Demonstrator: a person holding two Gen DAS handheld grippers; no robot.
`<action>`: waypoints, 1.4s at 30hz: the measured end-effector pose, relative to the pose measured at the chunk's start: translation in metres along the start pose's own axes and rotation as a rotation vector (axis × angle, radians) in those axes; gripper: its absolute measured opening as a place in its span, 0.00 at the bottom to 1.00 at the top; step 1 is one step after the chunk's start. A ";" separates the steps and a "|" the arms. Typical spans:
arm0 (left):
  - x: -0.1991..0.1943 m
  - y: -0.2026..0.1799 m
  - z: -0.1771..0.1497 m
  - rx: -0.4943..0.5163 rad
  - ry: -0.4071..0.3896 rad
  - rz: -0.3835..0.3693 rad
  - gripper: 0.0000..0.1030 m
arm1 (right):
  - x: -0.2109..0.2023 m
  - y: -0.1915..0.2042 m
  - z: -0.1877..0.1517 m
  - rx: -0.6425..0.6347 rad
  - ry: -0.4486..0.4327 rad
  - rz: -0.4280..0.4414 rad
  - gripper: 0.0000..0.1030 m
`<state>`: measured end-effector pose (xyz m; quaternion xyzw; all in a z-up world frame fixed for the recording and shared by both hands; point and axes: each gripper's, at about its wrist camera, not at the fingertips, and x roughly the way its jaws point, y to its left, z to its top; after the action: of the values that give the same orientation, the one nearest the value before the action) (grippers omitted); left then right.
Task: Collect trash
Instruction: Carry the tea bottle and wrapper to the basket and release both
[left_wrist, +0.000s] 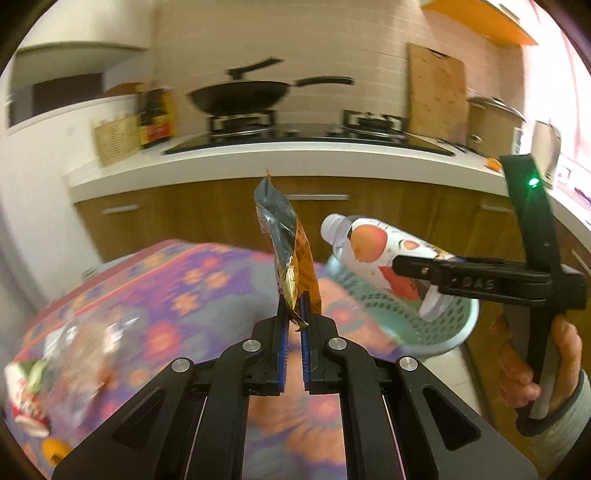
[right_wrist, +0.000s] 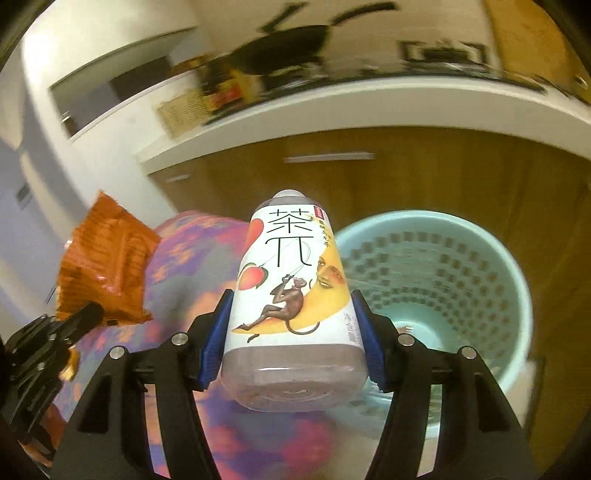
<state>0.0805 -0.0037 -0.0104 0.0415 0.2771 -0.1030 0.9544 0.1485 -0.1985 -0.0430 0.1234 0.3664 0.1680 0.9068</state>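
My left gripper (left_wrist: 294, 306) is shut on an orange and silver snack wrapper (left_wrist: 286, 251), which stands up from the jaws above the patterned table. The wrapper also shows in the right wrist view (right_wrist: 105, 266), with the left gripper (right_wrist: 88, 314) below it. My right gripper (right_wrist: 293, 314) is shut on a tea bottle (right_wrist: 291, 291) with a white peach-and-monkey label, held tilted above the table edge beside a mint green perforated trash basket (right_wrist: 480, 258). In the left wrist view the right gripper (left_wrist: 399, 264) holds the bottle (left_wrist: 380, 251) over the basket (left_wrist: 443, 325).
A floral purple and orange tablecloth (left_wrist: 177, 288) covers the table. A clear plastic bag (left_wrist: 92, 343) and a red and white wrapper (left_wrist: 26, 398) lie at its left. Wooden cabinets (left_wrist: 207, 218) and a white counter with a wok (left_wrist: 240, 96) stand behind.
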 end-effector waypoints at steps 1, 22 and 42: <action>0.007 -0.010 0.005 0.015 0.004 -0.015 0.04 | 0.001 -0.011 0.000 0.016 0.003 -0.010 0.56; 0.130 -0.071 0.026 -0.001 0.231 -0.107 0.04 | 0.102 -0.111 -0.020 0.227 0.306 -0.045 0.58; 0.114 -0.065 0.017 -0.067 0.228 -0.093 0.37 | 0.015 -0.110 0.000 0.172 0.091 -0.103 0.59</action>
<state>0.1692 -0.0893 -0.0594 0.0084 0.3885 -0.1324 0.9118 0.1823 -0.2929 -0.0907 0.1740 0.4263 0.0946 0.8826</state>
